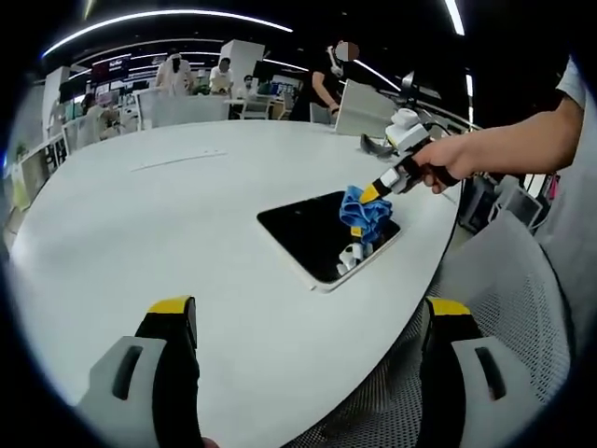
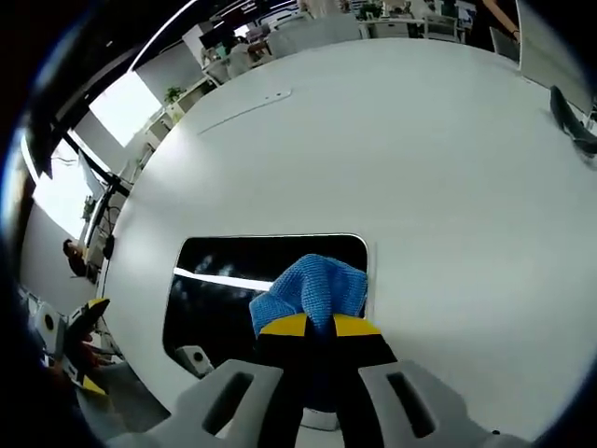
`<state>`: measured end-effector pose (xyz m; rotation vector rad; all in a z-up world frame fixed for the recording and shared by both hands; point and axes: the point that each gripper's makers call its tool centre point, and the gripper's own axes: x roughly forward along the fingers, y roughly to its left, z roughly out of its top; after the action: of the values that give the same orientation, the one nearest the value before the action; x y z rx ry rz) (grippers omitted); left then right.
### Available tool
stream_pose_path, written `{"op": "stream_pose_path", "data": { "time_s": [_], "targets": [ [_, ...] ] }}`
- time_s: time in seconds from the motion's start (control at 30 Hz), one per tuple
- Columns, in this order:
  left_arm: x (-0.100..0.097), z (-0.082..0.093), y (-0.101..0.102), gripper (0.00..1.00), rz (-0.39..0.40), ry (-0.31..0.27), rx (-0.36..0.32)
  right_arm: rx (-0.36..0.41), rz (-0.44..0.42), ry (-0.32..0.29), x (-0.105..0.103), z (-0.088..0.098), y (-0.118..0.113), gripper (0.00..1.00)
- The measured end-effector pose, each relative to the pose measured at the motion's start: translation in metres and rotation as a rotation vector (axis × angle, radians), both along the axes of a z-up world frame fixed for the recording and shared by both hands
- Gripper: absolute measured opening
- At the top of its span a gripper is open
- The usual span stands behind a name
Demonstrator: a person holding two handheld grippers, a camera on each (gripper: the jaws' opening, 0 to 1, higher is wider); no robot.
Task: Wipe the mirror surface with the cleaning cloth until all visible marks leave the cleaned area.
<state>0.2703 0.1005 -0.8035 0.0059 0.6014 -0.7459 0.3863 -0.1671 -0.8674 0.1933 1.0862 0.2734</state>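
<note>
Blue microfibre cleaning cloth (image 2: 312,291) lay bunched on the mirror (image 2: 224,299), pinched between the yellow-tipped jaws of the right gripper (image 2: 319,325), jaws nearly together on the fabric. Right gripper view looked down onto the dark glass w/ a bright ceiling-light streak reflected across it and the cloth sitting toward the mirror's right side. Left gripper view showed the same thing from across the table: mirror (image 1: 312,233) lying flat near the edge of the round white table (image 1: 168,233), cloth (image 1: 362,213) pressed on its far-right part, right gripper (image 1: 378,189) slanting down to it, held by a person's hand (image 1: 446,161) w/ bare forearm reaching in from the right. Left gripper (image 1: 308,313) hung back over the table's near edge, jaws wide apart, holding nothing. Mesh chair (image 1: 508,280) beside the table; people and desks in the bg.
</note>
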Motion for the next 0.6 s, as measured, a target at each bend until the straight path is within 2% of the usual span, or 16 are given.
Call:
{"op": "stream_pose_path", "data": {
  "time_s": [0.17,0.3,0.5,0.6],
  "targets": [
    [0.001,0.001,0.000,0.99,0.002,-0.010,0.006,-0.042,0.005,0.007,-0.001,-0.001,-0.010,0.02],
    [0.001,-0.001,0.003,0.99,0.014,-0.002,0.013,-0.039,-0.013,0.013,-0.001,-0.001,-0.016,0.02],
    [0.000,-0.007,0.005,0.99,-0.001,0.005,0.057,-0.051,-0.020,0.025,-0.003,0.000,-0.014,0.02],
    [0.001,-0.008,0.007,0.99,0.014,0.014,0.048,-0.055,-0.027,0.035,-0.003,0.000,-0.016,0.02]
  ]
}}
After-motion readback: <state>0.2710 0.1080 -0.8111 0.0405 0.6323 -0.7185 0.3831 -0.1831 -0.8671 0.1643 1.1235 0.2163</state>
